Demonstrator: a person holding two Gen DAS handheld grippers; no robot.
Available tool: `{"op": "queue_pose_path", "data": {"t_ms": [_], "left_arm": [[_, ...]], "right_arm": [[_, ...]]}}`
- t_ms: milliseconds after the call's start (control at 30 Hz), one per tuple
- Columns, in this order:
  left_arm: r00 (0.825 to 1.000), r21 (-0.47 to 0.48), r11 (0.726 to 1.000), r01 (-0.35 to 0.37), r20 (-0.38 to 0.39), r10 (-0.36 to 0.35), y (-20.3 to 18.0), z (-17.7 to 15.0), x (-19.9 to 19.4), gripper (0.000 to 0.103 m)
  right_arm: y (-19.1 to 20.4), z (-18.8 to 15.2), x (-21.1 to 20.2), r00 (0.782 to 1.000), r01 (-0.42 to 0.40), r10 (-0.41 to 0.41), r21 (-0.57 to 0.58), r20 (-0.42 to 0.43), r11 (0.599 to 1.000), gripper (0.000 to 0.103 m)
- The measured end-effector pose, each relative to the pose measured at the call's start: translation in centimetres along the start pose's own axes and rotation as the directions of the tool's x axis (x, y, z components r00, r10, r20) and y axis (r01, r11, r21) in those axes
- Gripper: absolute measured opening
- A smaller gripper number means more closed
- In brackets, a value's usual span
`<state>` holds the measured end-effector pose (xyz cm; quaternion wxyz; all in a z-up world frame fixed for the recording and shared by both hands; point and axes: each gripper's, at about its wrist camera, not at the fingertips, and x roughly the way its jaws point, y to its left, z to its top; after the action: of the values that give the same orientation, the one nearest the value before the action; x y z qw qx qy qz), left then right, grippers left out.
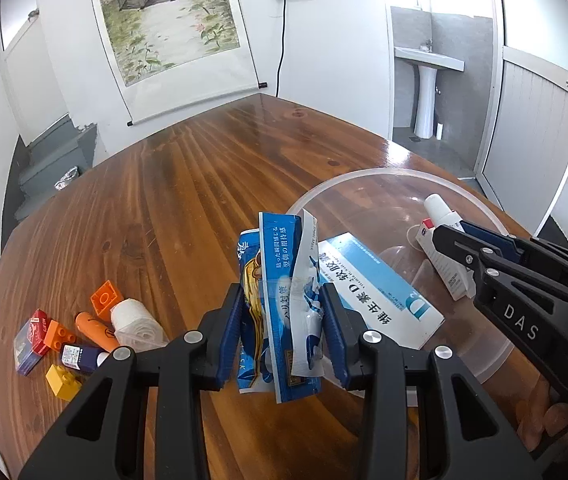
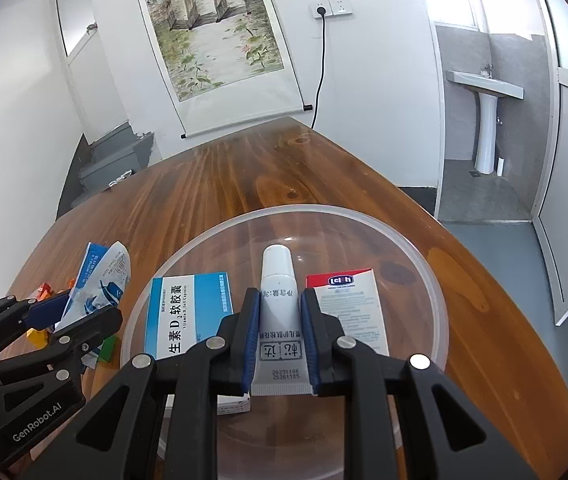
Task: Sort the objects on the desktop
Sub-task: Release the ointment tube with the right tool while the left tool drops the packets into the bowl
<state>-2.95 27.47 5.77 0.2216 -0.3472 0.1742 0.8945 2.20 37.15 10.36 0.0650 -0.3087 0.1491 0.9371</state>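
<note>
My left gripper (image 1: 282, 312) is shut on a bundle of blue and white sachet packets (image 1: 284, 304), held upright just left of a clear round plastic bowl (image 1: 491, 216). My right gripper (image 2: 280, 320) is shut on a white ointment tube (image 2: 280, 280) and holds it over the bowl (image 2: 435, 280). In the bowl lie a blue and white vitamin D box (image 2: 184, 312) and a red-topped white leaflet (image 2: 347, 304). The box also shows in the left wrist view (image 1: 379, 284). The left gripper with its packets (image 2: 100, 276) shows at the left of the right wrist view.
On the wooden table (image 1: 188, 184) at the left lie orange bricks (image 1: 104, 298), a yellow brick (image 1: 62, 380), a red and blue small box (image 1: 30, 340), an orange tube (image 1: 96, 330), a white roll (image 1: 136, 322) and a dark blue tube (image 1: 82, 358). The table's far edge meets the wall.
</note>
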Motion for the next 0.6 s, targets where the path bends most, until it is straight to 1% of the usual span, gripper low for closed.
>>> {"op": "queue_pose_path", "data": {"t_ms": [300,500,600], "left_arm": [[0.999,0.013,0.999,0.049,0.015,-0.049,-1.8,1.8,0.8,0.041],[0.997,0.014,0.997,0.077,0.010,-0.077,-2.4,2.1,1.4,0.042],[0.996,0.010,0.996,0.087,0.005,-0.087,-2.4,2.2,1.7,0.042]], "right_arm": [[-0.6,0.2,0.1,0.999,0.035,-0.035,0.014,0.002,0.999,0.023],[-1.5,0.4,0.0,0.998,0.061,-0.061,0.059,0.005,0.996,0.024],[-1.6,0.4,0.0,0.998,0.061,-0.062,0.062,0.005,0.996,0.024]]}}
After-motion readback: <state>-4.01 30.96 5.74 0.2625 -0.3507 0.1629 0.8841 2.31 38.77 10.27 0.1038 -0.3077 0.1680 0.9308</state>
